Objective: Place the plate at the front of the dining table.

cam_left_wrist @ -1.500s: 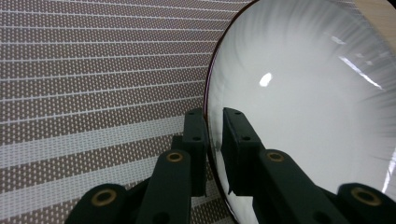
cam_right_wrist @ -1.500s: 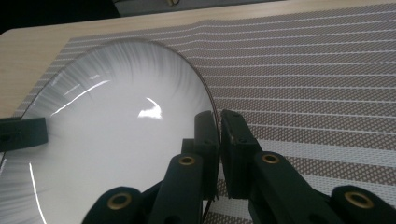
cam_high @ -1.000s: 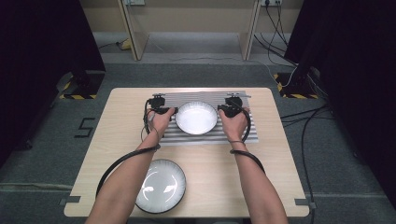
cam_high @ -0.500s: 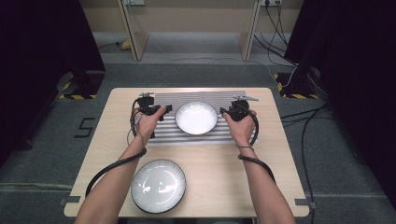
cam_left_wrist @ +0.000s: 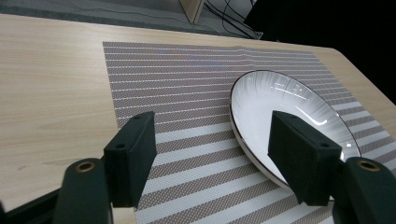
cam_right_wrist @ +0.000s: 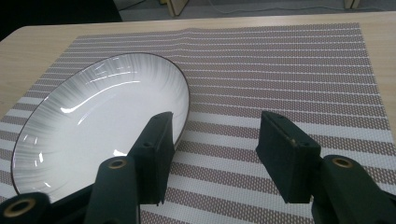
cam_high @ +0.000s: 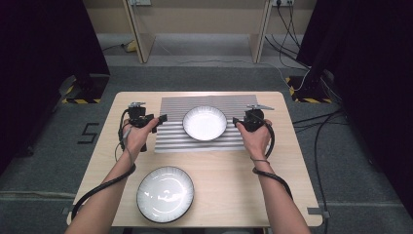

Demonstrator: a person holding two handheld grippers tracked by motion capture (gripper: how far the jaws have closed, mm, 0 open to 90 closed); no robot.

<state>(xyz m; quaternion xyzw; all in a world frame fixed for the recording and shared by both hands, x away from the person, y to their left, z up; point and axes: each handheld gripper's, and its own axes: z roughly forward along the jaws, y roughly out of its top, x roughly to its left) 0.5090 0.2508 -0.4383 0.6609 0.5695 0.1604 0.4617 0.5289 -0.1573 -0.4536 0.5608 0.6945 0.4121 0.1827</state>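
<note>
Both your grippers, left (cam_high: 162,118) and right (cam_high: 235,121), have just been opening, jaws wide and empty. The round white ribbed ceramic plate (cam_high: 204,123) on the grey striped woven placemat (cam_high: 175,139) sits between them. The second dark-rimmed white plate (cam_high: 165,193) lies nearer your left hand (cam_high: 137,134).

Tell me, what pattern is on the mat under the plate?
Brown and white stripes on the mat, clearest in the right gripper view.
</note>
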